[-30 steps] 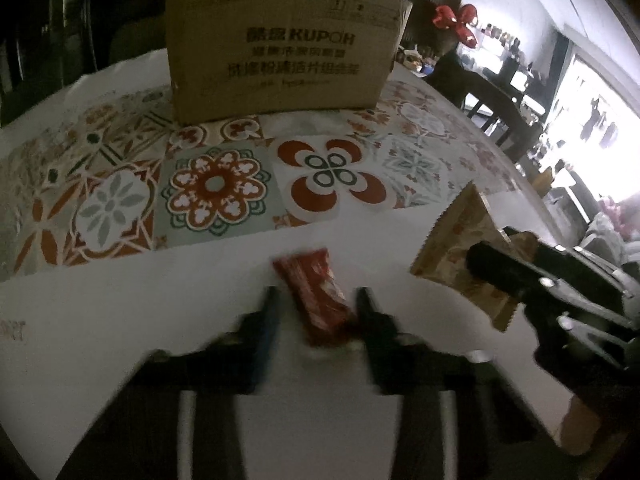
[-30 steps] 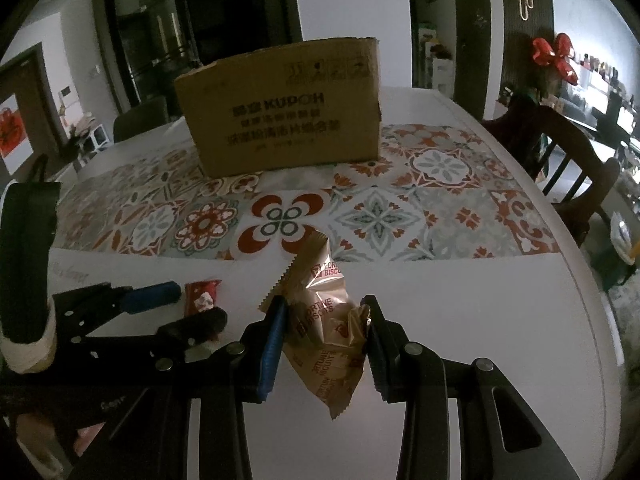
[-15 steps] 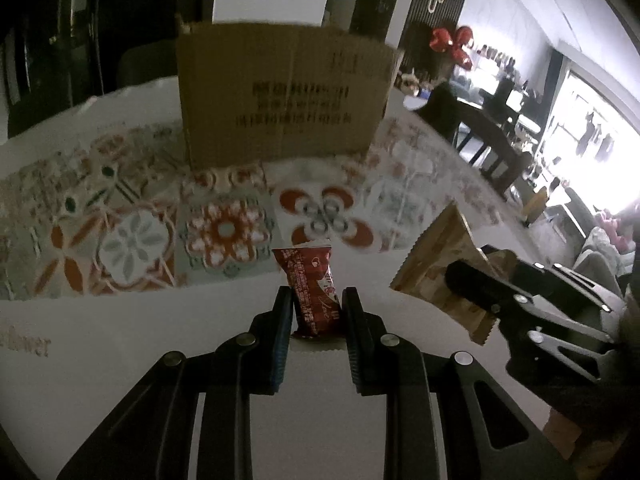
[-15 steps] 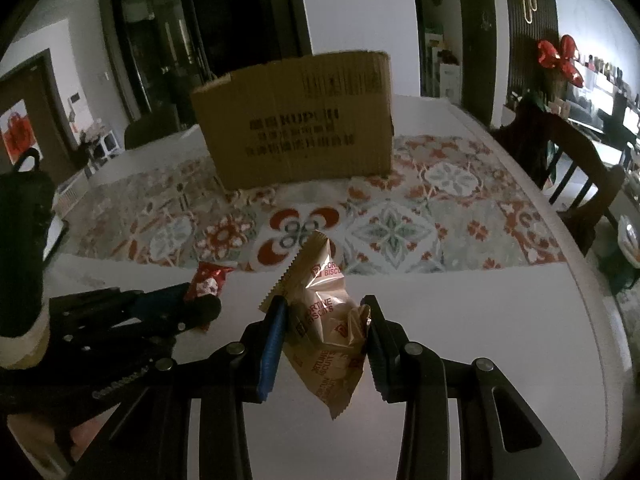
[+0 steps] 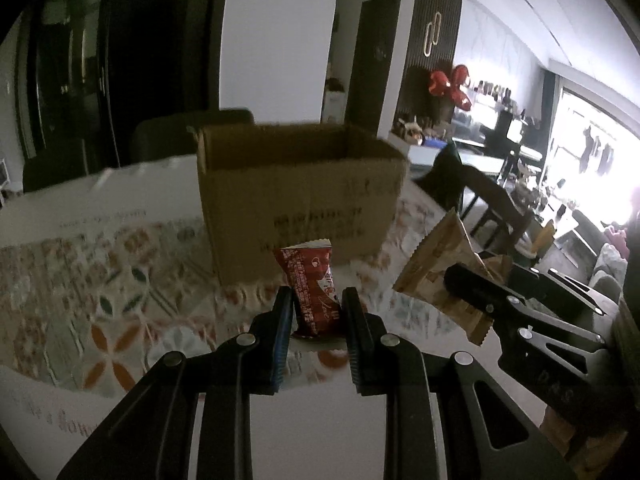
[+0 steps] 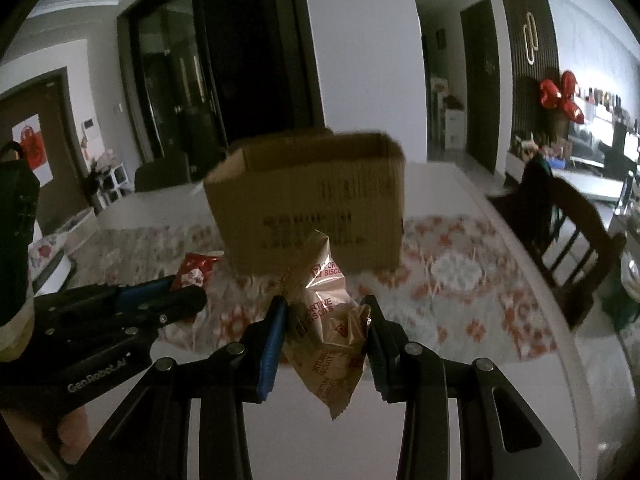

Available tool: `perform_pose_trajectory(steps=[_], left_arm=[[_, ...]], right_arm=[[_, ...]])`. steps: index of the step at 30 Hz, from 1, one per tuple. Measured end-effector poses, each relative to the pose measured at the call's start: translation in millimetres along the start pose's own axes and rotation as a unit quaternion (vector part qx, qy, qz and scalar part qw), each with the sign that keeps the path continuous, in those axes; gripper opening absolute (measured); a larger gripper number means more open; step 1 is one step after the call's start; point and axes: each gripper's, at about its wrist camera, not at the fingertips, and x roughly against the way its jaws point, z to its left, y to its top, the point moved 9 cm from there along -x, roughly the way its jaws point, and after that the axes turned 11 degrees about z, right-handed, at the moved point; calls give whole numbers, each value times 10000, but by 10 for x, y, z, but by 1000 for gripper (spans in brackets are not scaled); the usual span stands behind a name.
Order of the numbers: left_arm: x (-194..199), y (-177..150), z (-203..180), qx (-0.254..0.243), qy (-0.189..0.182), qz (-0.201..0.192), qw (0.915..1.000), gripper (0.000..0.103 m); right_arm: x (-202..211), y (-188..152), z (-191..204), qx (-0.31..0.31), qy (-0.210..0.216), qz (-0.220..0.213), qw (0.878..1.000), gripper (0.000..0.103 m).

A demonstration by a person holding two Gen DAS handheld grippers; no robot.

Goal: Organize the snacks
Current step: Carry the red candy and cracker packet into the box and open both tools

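My left gripper [image 5: 315, 304] is shut on a small red snack packet [image 5: 310, 286], held up off the table. My right gripper [image 6: 325, 312] is shut on a tan fortune biscuit packet [image 6: 326, 320], also in the air. Each gripper shows in the other's view: the right gripper [image 5: 456, 280] with its tan packet [image 5: 440, 264] at the right, the left gripper [image 6: 192, 300] with the red packet [image 6: 196, 270] at the left. Ahead of both stands an open brown cardboard box [image 5: 300, 196] [image 6: 312, 204] on the patterned tablecloth; its inside is hidden.
A table [image 5: 320, 432] with a tile-patterned cloth [image 5: 100, 280] carries the box. Dark wooden chairs [image 6: 560, 232] stand at the table's right side, another chair [image 5: 180, 136] behind the box. A dark object [image 6: 16, 216] rises at the far left of the right wrist view.
Both grippers have risen with their packets and tilted up, so the box's open top rim now shows. The left gripper closed on the red packet and lifted it from the table.
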Motion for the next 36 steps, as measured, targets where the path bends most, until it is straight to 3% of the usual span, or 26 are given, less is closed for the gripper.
perform_pose_trajectory(steps=[18,32,33,34,35,36], left_arm=[[-39,1093,180,-154,216,-584,9979,25],[-443,1651,394,47,135,-433,9990,26],[-463,1668,410,50,173,-424,9989,28],[-478,1686,422,59,218,-415,9989,35],[-483,1697,429,64,238,-406,9989,50],[-484,1704,447,90,297,-409,9987,54]], right_arm=[[-199,1173,-96,79,139,-625,9979,39],[-691,1685,-153,170,36,-378,9991,40],[-723,1713,-144,193,-2,-379,9991,40],[-748,1731,-143,215,-28,-370,9991,42],[-784,1730,-152,231,-29,-333,9992,48],[-799,1738,-154,230,-36,-315,9992,53]])
